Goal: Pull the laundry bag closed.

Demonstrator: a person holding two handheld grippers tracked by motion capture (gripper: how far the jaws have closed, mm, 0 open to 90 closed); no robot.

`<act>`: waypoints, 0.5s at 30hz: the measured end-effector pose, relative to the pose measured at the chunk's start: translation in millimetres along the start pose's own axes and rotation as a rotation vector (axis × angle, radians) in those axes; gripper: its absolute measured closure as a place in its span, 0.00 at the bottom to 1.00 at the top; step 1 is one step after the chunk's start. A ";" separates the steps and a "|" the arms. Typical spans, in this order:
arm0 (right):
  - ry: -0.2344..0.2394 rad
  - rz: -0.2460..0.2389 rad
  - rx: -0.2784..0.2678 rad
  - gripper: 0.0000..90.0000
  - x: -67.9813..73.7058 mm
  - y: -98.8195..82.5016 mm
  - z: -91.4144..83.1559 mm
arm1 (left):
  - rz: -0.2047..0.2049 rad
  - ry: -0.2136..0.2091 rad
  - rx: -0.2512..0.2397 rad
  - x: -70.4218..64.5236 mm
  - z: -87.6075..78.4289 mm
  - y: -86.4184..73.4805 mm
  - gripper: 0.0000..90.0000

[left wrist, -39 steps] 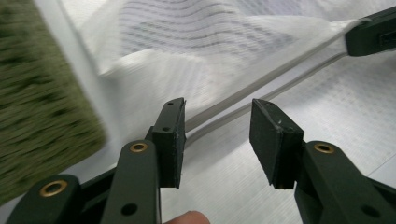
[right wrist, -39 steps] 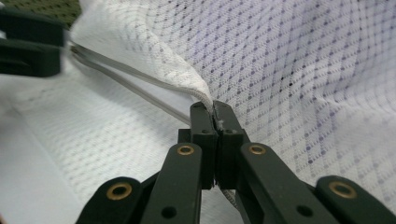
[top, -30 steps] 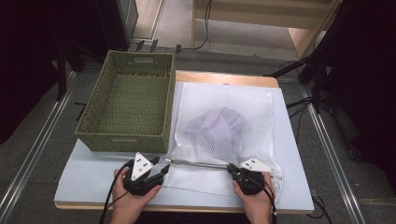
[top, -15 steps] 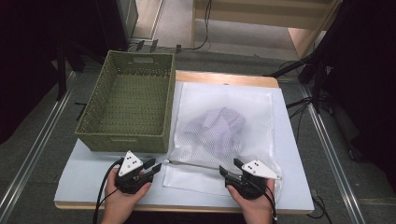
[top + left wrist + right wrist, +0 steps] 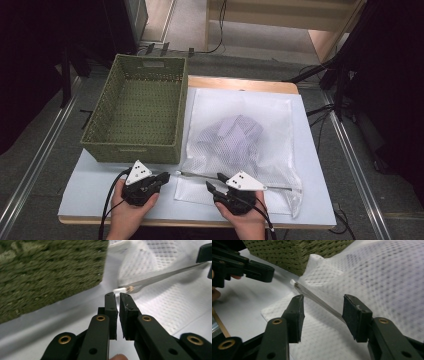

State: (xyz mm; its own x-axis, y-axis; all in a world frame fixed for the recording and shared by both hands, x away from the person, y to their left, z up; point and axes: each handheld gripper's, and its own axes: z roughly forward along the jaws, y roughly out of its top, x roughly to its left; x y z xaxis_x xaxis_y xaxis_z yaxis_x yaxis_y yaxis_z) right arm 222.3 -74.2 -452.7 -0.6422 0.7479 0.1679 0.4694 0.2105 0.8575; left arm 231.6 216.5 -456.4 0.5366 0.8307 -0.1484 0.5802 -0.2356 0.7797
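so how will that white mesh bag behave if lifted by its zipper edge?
Likely floppy: the mesh bag lies flat and creased. Probably light, holding one crumpled purple garment, which may slump to the low end. The zipper looks thin, so maybe slippery.

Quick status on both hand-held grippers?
Left hand-held gripper: shut, empty, just short of the zipper end.
Right hand-held gripper: open, astride the zipper, not gripping.

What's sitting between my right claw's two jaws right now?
The mesh bag's zipper strip runs across the gap, with white mesh under it. The right claw stands open around it, pads not touching, as the right gripper view shows.
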 end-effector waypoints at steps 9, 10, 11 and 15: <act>0.048 -0.019 0.077 1.00 9.8 0.5 28.4 | -0.030 0.070 0.090 10.0 15.4 -0.4 1.00; 0.046 -0.019 0.086 1.00 9.9 -0.4 31.6 | -0.024 0.067 0.093 7.2 18.3 0.8 1.00; 0.045 -0.016 0.091 1.00 9.6 -1.1 34.0 | -0.019 0.065 0.098 4.8 21.4 1.7 1.00; 0.028 -0.007 0.117 1.00 6.7 -4.8 39.5 | -0.013 0.060 0.101 0.1 27.9 5.1 1.00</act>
State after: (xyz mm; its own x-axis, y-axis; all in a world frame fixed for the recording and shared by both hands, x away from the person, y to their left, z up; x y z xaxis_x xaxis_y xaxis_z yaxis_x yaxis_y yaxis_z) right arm 239.6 -45.4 -474.9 -0.6614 0.7288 0.1772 0.5314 0.2886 0.7965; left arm 251.7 201.4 -469.4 0.4929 0.8619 -0.1190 0.6474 -0.2720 0.7119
